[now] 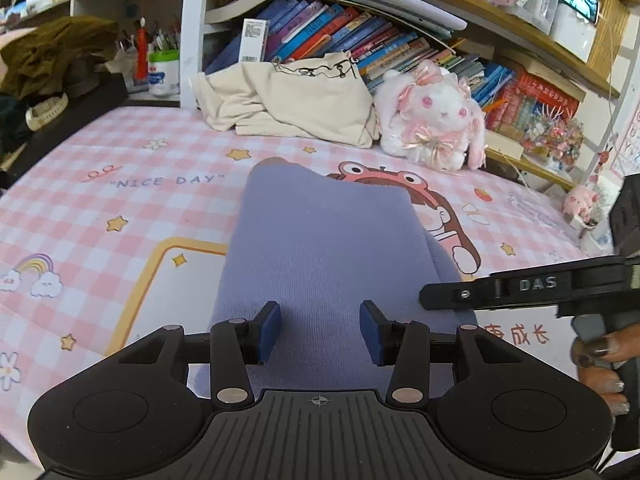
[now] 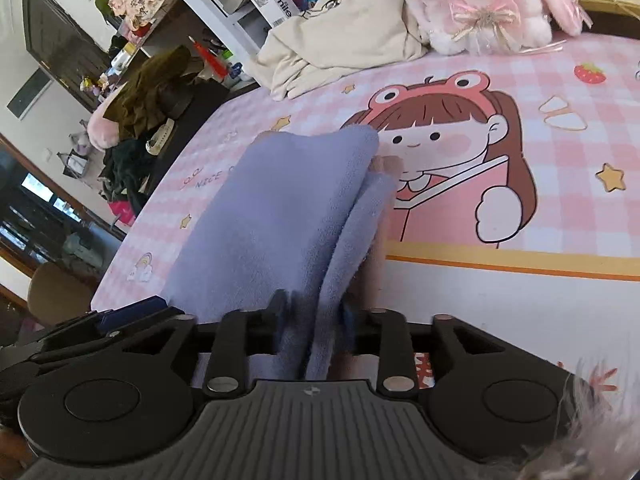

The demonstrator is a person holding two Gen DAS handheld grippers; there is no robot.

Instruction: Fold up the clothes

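Straight ahead of the tool, way at the back, there's a white and pink plush bunny point(image 1: 434, 120) propped against a shelf crammed with colourful books point(image 1: 340, 36). Off to the far left sits a white tub stuffed with pens point(image 1: 163, 68). The surface underneath is a pink checkered mat point(image 1: 100, 200) with stars, a rainbow, "NICE DAY" lettering and a cartoon girl in a frog hat point(image 2: 448, 140).

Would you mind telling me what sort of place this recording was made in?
Probably a child's bedroom or study: a crowded bookshelf, a plush rabbit, and a pink cartoon-printed checked cover on which a lilac garment lies.
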